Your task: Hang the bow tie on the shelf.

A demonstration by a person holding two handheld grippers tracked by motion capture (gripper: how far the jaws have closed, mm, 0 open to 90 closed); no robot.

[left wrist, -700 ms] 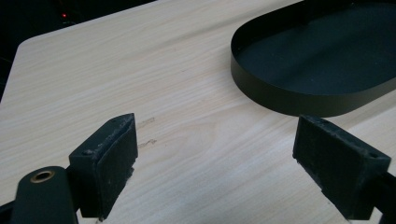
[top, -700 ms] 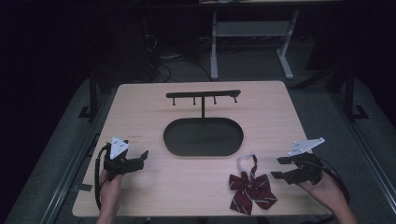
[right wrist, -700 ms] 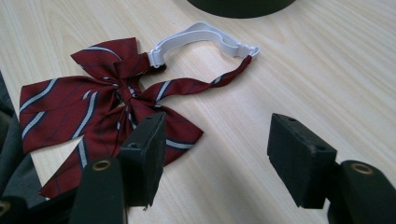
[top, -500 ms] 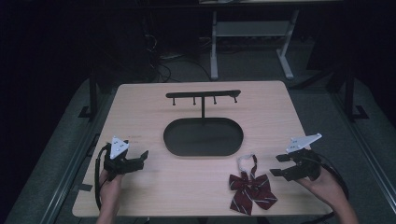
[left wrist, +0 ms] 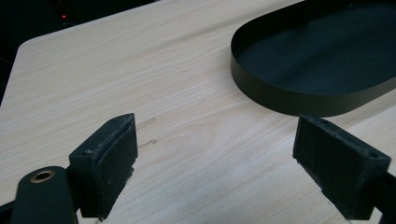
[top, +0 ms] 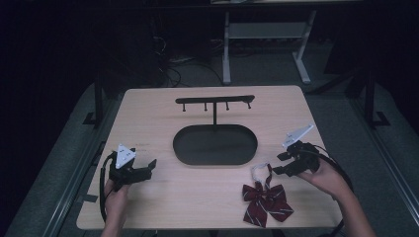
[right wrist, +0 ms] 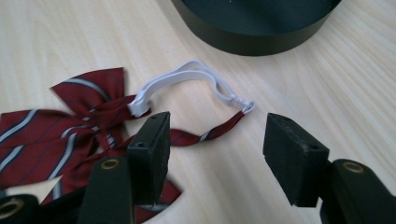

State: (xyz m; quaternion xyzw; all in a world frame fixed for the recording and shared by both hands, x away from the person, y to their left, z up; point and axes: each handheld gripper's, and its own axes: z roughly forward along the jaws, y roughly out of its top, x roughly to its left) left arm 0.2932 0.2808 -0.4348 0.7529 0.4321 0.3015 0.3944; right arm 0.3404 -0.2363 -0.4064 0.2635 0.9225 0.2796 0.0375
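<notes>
Item 1, left gripper (top: 148, 167): resting on the pale wooden table (top: 197, 197), jaws standing wide apart with nothing between them, the black oval metal tray (left wrist: 327, 60) lying just beyond its right finger (left wrist: 338, 168).

Item 2, right gripper (right wrist: 212, 154): hovering with jaws gaping, gripping nothing.

Item 3, maroon bow tie with white and navy stripes (right wrist: 70, 126): lying flat, mostly left of the left finger (right wrist: 152, 154); its white elastic loop (right wrist: 187, 79) is arching just ahead of both fingers, one thin striped strap running between them.

Risk: pads closing on the thin strap alone are likely slipping off, the elastic stretching or snagging.
</notes>
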